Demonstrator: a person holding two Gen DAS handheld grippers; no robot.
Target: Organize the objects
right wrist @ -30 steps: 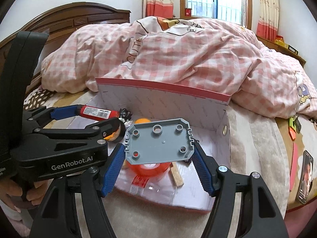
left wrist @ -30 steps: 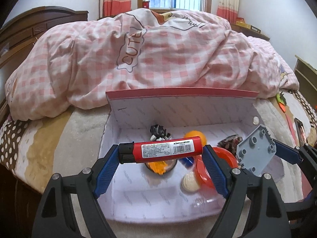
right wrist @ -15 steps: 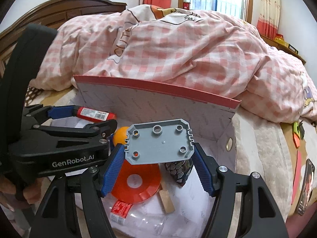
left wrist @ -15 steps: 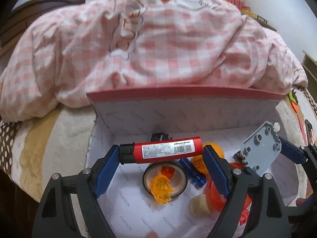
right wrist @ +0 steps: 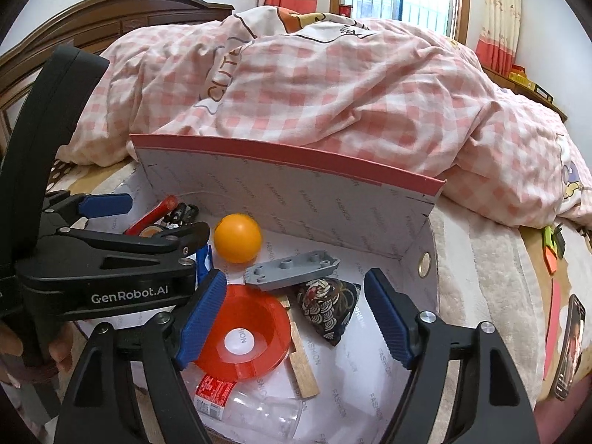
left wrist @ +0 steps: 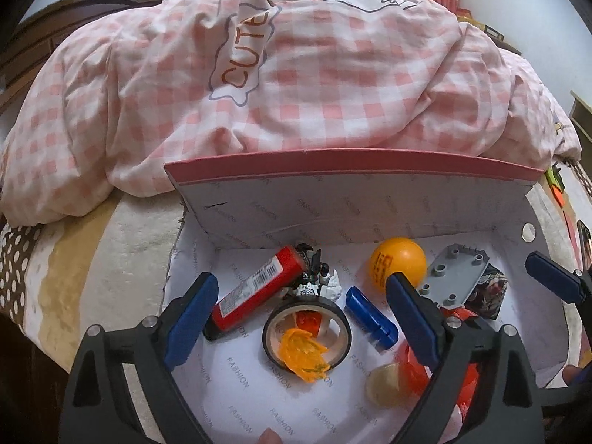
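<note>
Box (left wrist: 370,199) holding red tube (left wrist: 255,292), grey plate (right wrist: 292,270), ball (right wrist: 238,237)

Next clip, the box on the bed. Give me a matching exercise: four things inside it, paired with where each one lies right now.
Things
1. red tube
2. orange ball
3. grey plate
4. wooden stick

Places
A. propped on the patterned pouch
B. partly under the red dish
C. left part of the box, beside the tape roll
D. near the back wall, clear of both claws

Pairs: 1-C, 2-D, 3-A, 4-B
</note>
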